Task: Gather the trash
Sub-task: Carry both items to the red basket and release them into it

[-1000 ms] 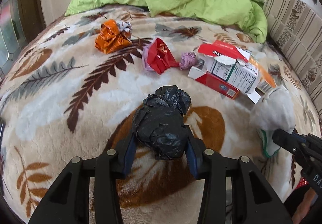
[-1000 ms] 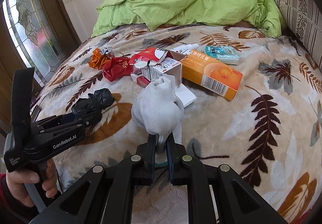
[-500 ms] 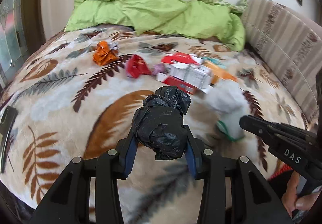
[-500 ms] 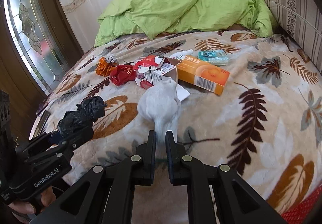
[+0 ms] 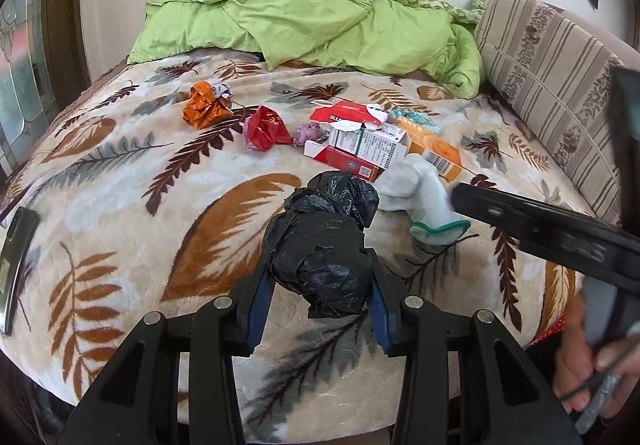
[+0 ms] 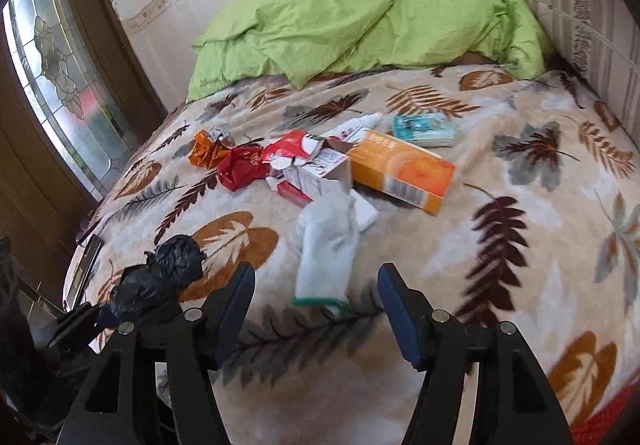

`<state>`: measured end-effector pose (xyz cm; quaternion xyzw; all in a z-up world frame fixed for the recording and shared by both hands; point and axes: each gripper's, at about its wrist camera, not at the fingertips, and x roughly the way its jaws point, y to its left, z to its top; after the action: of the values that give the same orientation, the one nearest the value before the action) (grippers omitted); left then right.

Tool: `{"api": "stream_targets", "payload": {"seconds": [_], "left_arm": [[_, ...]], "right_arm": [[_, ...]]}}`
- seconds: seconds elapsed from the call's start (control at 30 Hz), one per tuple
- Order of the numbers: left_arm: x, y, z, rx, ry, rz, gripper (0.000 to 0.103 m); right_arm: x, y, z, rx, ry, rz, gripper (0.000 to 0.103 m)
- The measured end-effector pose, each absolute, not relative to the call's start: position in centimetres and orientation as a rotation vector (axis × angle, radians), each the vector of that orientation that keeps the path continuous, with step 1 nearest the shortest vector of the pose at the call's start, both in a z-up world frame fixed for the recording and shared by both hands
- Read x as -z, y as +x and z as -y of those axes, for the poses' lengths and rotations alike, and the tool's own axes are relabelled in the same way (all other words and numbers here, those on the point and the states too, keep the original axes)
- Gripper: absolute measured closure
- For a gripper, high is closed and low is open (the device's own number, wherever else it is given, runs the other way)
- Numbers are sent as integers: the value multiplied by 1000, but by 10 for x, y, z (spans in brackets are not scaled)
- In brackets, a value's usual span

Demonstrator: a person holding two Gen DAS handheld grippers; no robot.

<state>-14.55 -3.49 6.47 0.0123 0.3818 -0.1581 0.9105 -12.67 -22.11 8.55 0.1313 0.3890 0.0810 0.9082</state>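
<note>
Right tool (image 5: pixel 472 197) body motion-blurred in left wrist view, its lettering unreadable, fingertips out of sight there. Hand (image 5: pixel 588 377) on it smeared, cut by frame edge. Black bag (image 5: pixel 320 249) covers left tool (image 5: pixel 320 297) inner pads. White sock (image 6: pixel 326 245) blurred in right wrist view. Box text (image 5: pixel 376 143) too small to read. Dark flat object (image 5: pixel 16 265) at bed edge unidentifiable.

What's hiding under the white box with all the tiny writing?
A red box lies under the white box and pokes out at the front. The orange box lies beside it. Whatever else is beneath is covered.
</note>
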Motion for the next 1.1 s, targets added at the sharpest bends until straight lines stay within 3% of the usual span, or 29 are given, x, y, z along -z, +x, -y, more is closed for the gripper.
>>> {"api": "stream_targets", "payload": {"seconds": [0.07, 0.1, 0.13, 0.17, 0.23, 0.77, 1.1], "left_arm": [[-65, -145, 32, 321, 20, -787, 62], [-66, -145, 31, 318, 18, -787, 62], [-66, -145, 30, 314, 17, -786, 62], [-67, -145, 28, 313, 17, -785, 62], [-68, -146, 26, 311, 17, -781, 62], [-83, -164, 63, 414, 65, -750, 62], [-101, -197, 152, 687, 153, -751, 62]], "right_arm": [[-72, -108, 214, -153, 256, -846, 37], [-66, -102, 214, -140, 254, -861, 52], [-57, -96, 215, -131, 261, -885, 82], [-50, -92, 216, -119, 269, -912, 90], [-47, -97, 222, -111, 296, -906, 93], [-100, -203, 268, -96, 402, -750, 94], [-107, -296, 369, 160, 537, -696, 94]]}}
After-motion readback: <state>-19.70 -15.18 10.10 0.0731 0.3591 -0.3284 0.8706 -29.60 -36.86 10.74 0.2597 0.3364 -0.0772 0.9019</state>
